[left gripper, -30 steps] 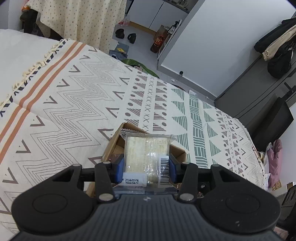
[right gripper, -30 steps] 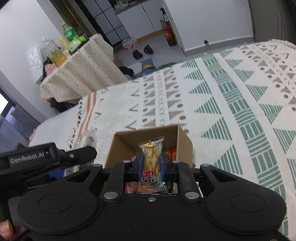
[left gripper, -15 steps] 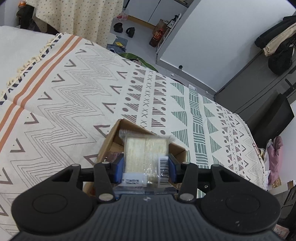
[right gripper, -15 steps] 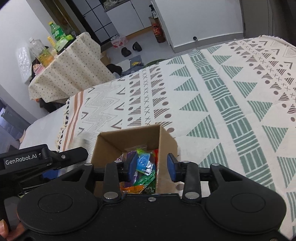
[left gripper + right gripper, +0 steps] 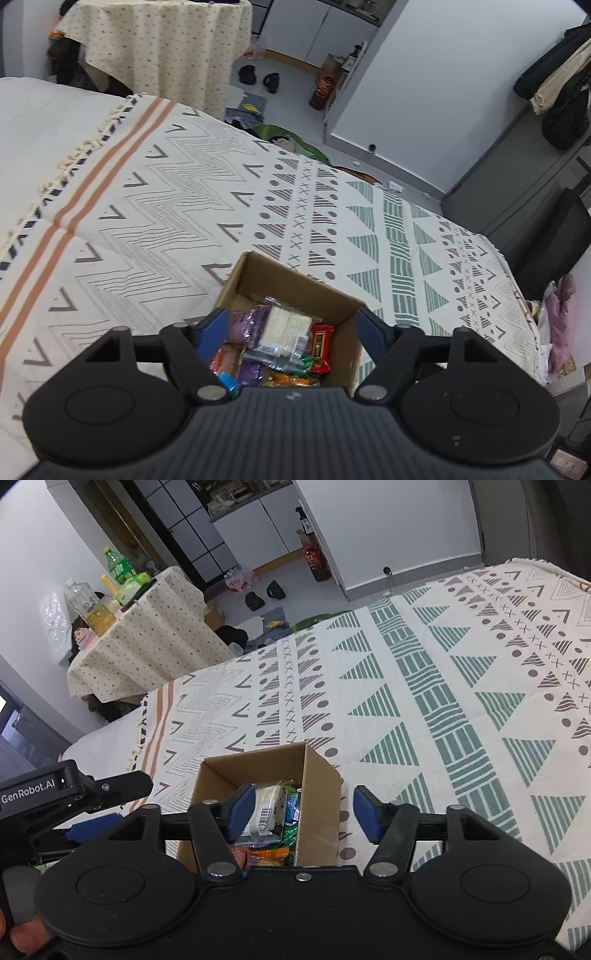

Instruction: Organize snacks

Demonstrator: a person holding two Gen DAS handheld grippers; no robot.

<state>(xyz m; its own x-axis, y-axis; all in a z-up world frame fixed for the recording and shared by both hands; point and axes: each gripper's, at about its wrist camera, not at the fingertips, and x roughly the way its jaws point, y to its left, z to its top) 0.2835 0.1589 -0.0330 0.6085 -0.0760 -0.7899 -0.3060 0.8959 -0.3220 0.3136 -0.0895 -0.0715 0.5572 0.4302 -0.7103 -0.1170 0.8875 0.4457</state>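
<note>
Snacks: lying piled in cardboard box (image 5: 334, 295), incl. clear-wrapped pale pack (image 5: 284, 326) on top & red pack (image 5: 320, 347)
Box: sitting on patterned blanket (image 5: 155, 206), near its front edge
Left gripper (image 5: 291, 332): hanging over box w/ jaws wide, nothing held; pale pack just dropped in
Right gripper (image 5: 303, 812): hovering over box, jaws wide too, its snack gone since 1 s ago
Meaning: both drops done, both grippers free for next snacks

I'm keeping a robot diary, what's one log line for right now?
left gripper: open, empty | right gripper: open, empty | clear-wrapped snack: in cardboard box
</note>
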